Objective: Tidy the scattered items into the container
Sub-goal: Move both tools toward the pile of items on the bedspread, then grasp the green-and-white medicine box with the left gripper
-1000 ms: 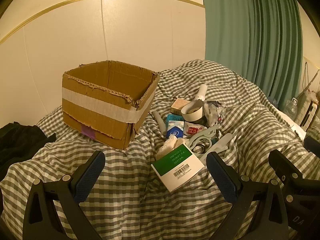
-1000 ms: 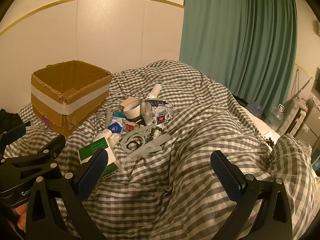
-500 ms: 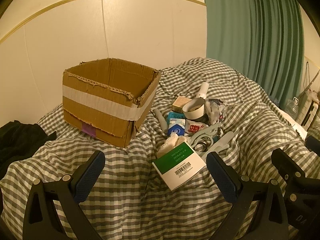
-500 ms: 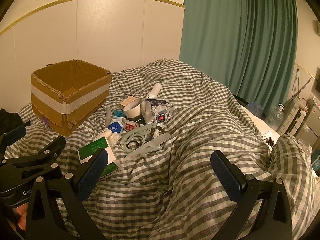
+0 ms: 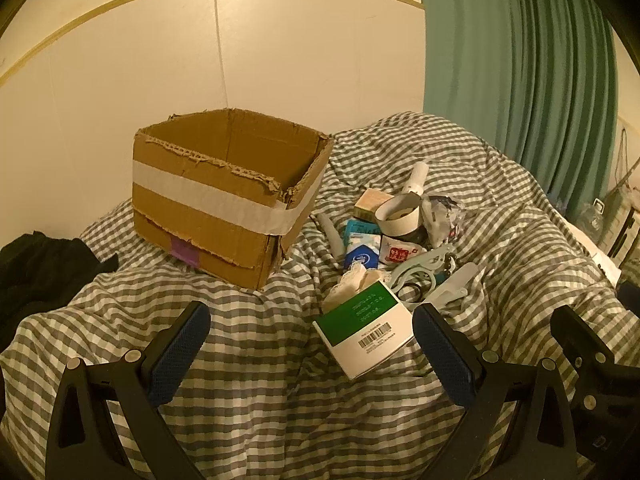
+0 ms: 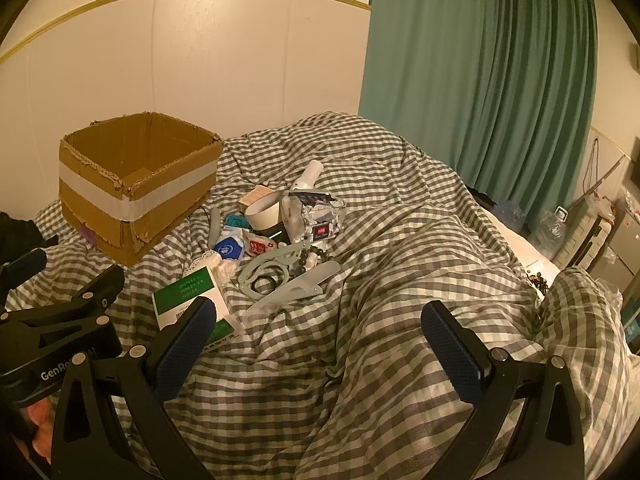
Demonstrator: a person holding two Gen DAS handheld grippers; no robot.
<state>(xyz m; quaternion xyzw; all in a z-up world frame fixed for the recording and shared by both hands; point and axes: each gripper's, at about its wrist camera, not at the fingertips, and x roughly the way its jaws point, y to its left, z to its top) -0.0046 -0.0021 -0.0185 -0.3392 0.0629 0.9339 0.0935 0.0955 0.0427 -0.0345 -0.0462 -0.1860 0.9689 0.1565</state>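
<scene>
Left gripper (image 5: 310, 344): your jaws stand wide apart, empty.
Green-and-white box (image 5: 366, 328): just ahead, toward your right finger (image 5: 442, 350), long axis slanting away to the right.
Right gripper (image 6: 320, 346): jaws apart too; the box lies off past its left finger.
Nearer hand: your left, I judge.
Cardboard box (image 5: 208, 200): ahead-left, open.

Both grippers' jaws wide apart

brown cardboard box (image 5: 224, 200) with white tape band, purple patch; grey-white checked duvet (image 6: 400, 280); green-and-white carton (image 5: 366, 330); teal curtain (image 6: 472, 80); blue gripper pads (image 5: 178, 354)
</scene>
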